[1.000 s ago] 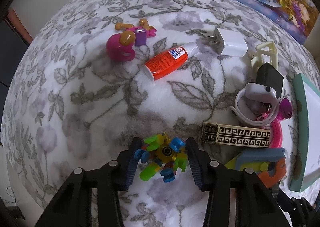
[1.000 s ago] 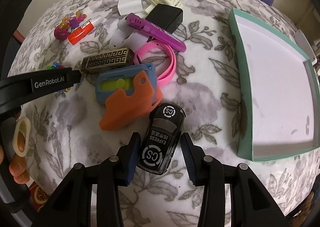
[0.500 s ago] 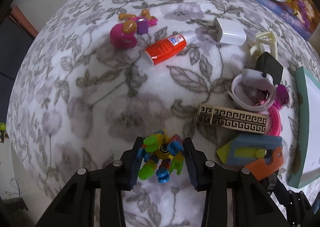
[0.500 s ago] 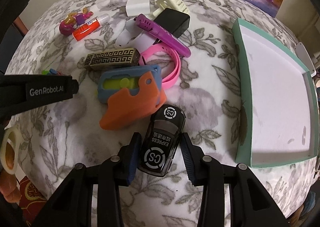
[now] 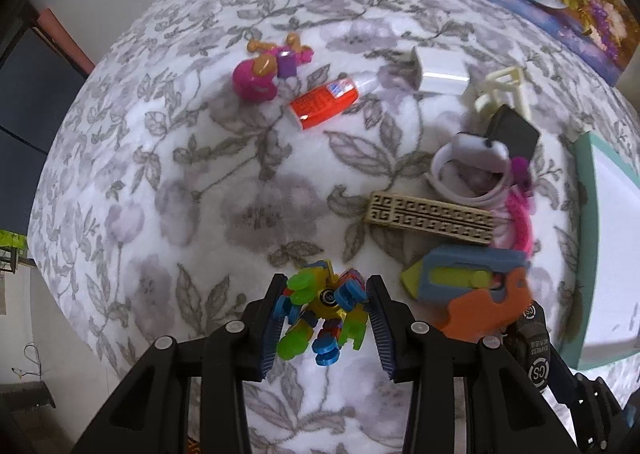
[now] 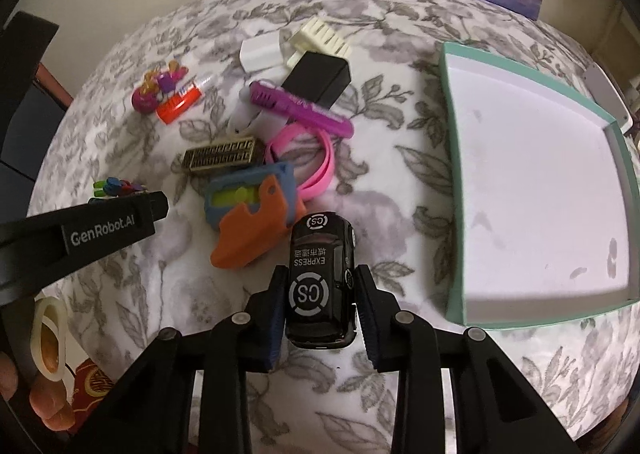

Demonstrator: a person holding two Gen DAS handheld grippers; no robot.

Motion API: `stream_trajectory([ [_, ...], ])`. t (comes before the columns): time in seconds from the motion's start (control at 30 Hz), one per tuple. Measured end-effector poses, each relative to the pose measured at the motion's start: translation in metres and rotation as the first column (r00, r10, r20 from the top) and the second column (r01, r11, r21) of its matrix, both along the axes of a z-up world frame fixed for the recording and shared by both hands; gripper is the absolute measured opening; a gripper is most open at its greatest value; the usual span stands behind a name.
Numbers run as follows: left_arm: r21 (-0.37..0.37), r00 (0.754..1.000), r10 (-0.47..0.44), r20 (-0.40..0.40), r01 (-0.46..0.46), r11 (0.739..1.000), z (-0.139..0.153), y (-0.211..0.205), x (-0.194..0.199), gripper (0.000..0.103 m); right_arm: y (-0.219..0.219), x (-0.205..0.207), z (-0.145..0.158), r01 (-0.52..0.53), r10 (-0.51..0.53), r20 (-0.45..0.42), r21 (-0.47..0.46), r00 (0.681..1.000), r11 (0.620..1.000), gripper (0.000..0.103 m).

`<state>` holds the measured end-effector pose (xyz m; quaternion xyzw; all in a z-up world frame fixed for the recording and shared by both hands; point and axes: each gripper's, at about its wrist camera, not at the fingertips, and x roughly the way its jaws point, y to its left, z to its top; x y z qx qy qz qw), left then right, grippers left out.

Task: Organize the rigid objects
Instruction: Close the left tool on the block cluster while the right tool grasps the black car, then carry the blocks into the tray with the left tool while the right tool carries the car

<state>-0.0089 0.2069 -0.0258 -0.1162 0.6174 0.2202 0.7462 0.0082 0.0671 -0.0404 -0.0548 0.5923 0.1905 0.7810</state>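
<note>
Right gripper (image 6: 320,290) clamps black toy car (image 6: 322,278), lower centre of frame; left gripper (image 5: 326,308) pinches multicoloured plastic toy (image 5: 324,310). Advice: lift both clear of clutter, carry toward teal tray (image 6: 452,174) at right, release low.

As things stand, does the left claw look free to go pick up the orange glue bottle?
Probably not yet. The left claw is shut on the colourful block toy, so it is occupied. The cloth between it and the glue bottle lies bare, so the path itself looks free once the toy is released.
</note>
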Motion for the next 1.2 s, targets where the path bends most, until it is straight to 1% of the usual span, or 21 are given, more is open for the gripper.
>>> stream_trajectory([
  [0.07,-0.007,1.000,0.001,0.013,0.000,1.000,0.012,-0.003,0.001,0.043,-0.003,0.000,0.011,0.009,-0.010,0.010,0.033,1.000,0.999,0.034],
  [0.23,-0.015,0.999,-0.009,0.054,0.010,1.000,0.037,-0.018,0.008,0.043,-0.018,0.004,0.049,0.041,-0.051,0.088,0.106,0.995,0.994,0.034],
  [0.3,-0.013,0.997,-0.019,0.071,0.020,1.000,0.047,-0.020,0.013,0.043,-0.028,0.010,0.061,0.065,-0.079,0.135,0.099,0.988,0.993,0.034],
  [0.4,-0.009,0.994,-0.048,0.103,0.049,0.999,0.057,-0.019,0.023,0.043,-0.040,0.018,0.068,0.106,-0.116,0.194,0.058,0.974,0.993,0.034],
  [0.5,-0.011,0.988,-0.082,0.128,0.084,0.996,0.067,-0.028,0.034,0.043,-0.060,0.032,0.072,0.174,-0.181,0.215,0.050,0.960,0.983,0.034],
  [0.63,-0.037,0.981,-0.115,0.153,0.122,0.992,0.075,-0.046,0.051,0.043,-0.091,0.050,0.075,0.268,-0.258,0.266,-0.001,0.929,0.964,0.034],
  [0.77,-0.018,0.970,-0.188,0.157,0.193,0.981,0.079,-0.078,0.071,0.043,-0.121,0.064,0.075,0.350,-0.325,0.292,-0.034,0.900,0.936,0.034],
  [1.07,0.000,0.941,-0.301,0.157,0.305,0.952,0.074,-0.145,0.112,0.043,-0.186,0.090,0.071,0.503,-0.476,0.270,-0.037,0.837,0.864,0.034],
  [1.1,0.002,0.936,-0.317,0.154,0.320,0.947,0.071,-0.153,0.116,0.043,-0.191,0.092,0.070,0.504,-0.480,0.261,-0.031,0.838,0.863,0.034],
  [1.2,0.015,0.926,-0.351,0.142,0.352,0.936,0.064,-0.174,0.127,0.043,-0.203,0.100,0.068,0.530,-0.504,0.261,-0.036,0.824,0.848,0.034],
])
